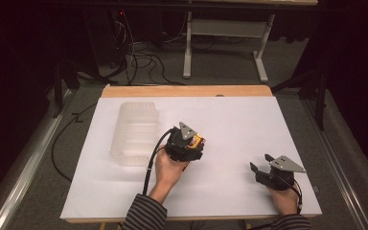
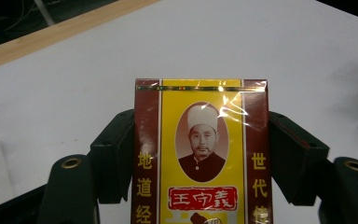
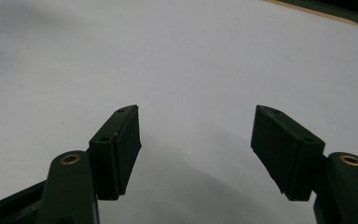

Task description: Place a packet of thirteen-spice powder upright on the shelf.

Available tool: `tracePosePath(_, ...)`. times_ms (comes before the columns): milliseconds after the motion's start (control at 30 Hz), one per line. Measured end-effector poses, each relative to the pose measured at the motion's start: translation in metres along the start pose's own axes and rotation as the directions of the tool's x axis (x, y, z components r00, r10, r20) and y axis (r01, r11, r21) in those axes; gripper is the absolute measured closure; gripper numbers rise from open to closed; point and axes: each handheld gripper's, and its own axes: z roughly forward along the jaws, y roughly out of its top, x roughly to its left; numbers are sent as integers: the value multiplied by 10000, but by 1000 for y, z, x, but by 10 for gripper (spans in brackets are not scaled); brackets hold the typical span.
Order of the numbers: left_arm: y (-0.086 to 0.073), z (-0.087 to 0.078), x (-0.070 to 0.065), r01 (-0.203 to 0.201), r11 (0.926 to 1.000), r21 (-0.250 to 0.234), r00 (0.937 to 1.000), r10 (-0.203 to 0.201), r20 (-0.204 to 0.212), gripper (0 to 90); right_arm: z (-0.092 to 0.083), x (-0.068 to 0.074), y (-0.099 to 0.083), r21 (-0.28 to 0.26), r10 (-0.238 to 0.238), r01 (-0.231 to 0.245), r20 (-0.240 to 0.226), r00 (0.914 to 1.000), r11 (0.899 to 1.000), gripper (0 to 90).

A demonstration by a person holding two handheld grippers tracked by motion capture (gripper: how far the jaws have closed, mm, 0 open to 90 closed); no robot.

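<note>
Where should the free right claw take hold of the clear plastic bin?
Probably on the bin's near rim, coming in from the side facing the person. It looks thin-walled with an open top, so one jaw inside and one outside should fit. The right claw is open; the left claw is shut on the yellow and red box.

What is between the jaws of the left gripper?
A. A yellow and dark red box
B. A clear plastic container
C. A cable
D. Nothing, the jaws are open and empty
A: in the left gripper view, the left gripper has both jaws pressed against the sides of the yellow and dark red box.
</note>
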Motion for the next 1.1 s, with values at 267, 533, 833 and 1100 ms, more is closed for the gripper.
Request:
tracePosePath(267,3,-15,8,46,9994,-342,9999,-50,-108,329,0,0,0,3,-9,9,-2,10000,10000,333)
tracePosePath(533,2,-30,22,288,9974,-654,9990,-309,-312,329,0,0,0,-6,-10,10,-12,10000,10000,333)
tracePosePath(833,2,-47,37,537,9932,-1032,9963,-602,-608,329,0,0,0,-13,-5,5,-16,10000,10000,332)
tracePosePath(1100,-2,-60,55,729,9895,-1250,9912,-858,-1012,329,0,0,0,-25,62,-62,-21,10000,10000,332)
